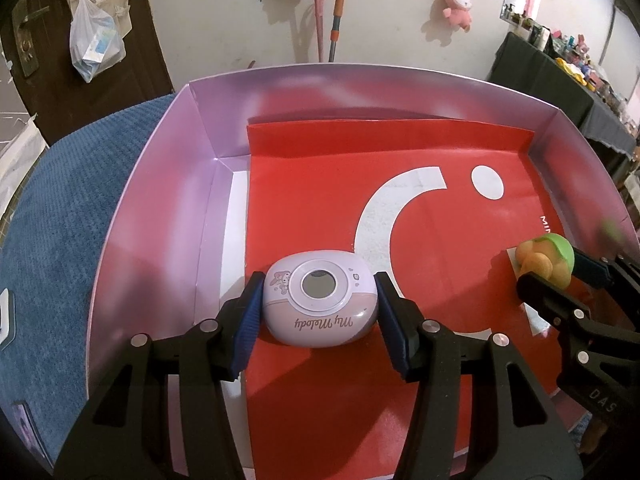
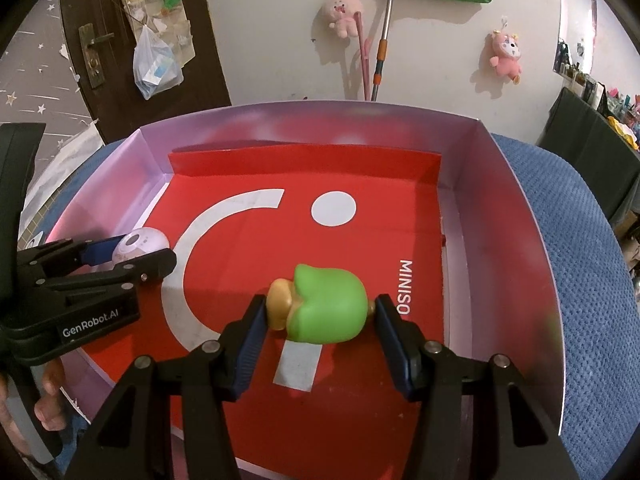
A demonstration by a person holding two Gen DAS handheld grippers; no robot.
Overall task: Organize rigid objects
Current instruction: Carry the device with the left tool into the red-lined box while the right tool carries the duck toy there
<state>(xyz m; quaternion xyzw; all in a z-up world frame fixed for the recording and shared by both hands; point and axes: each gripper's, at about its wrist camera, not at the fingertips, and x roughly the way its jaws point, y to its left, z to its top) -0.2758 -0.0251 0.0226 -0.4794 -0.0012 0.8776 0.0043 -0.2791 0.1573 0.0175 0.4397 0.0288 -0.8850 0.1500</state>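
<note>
The box (image 1: 160,184) has pale lilac walls and a red sheet (image 1: 312,208) with white shapes. The toy camera (image 1: 320,304) is lilac-white; the figure (image 2: 326,304) green and tan.

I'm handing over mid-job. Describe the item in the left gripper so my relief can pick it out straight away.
Find the lilac cardboard box lined with a red Miniso sheet. On the sheet's left part, between the left gripper pads, sits a pale lilac rounded case. Unlike the green and yellow toy in the right gripper, it carries a round mirror and "My Melody" lettering.

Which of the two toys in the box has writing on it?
The lilac camera-shaped toy between the left gripper pads: script lettering on its front. The green figure has none visible.
</note>
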